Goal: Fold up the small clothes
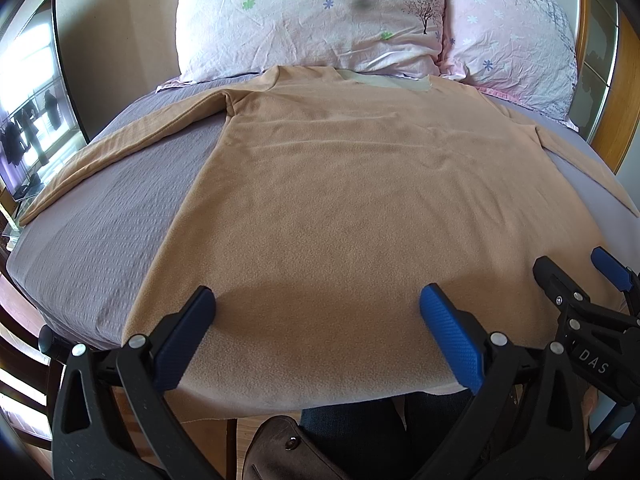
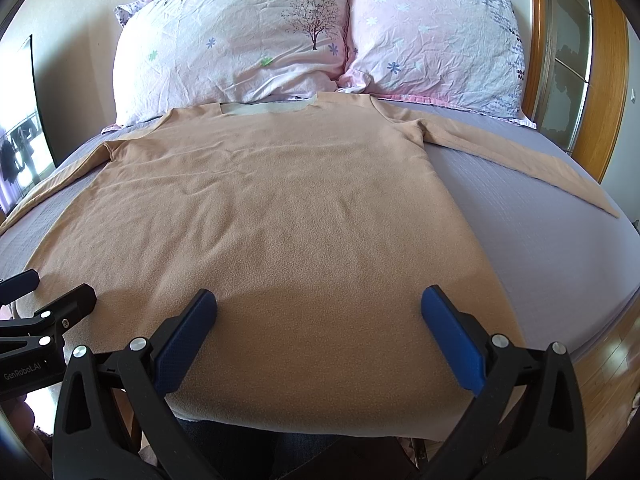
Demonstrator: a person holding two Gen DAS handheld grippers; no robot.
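A tan long-sleeved fleece top (image 1: 340, 184) lies flat on the bed, collar toward the pillows, hem hanging over the near edge. Its sleeves spread out to both sides, the left sleeve (image 1: 120, 148) in the left wrist view, the right sleeve (image 2: 520, 152) in the right wrist view. The top also shows in the right wrist view (image 2: 272, 208). My left gripper (image 1: 316, 300) is open and empty above the hem, left of centre. My right gripper (image 2: 318, 300) is open and empty above the hem, right of centre. The right gripper also shows in the left wrist view (image 1: 576, 268).
The bed has a grey-purple sheet (image 1: 100, 240). Two pink flowered pillows (image 2: 232, 48) (image 2: 432, 36) lean at the head. A wooden headboard (image 2: 600, 80) stands at the right. A window (image 1: 28, 120) is at the left. Wooden floor (image 2: 616, 364) lies beside the bed.
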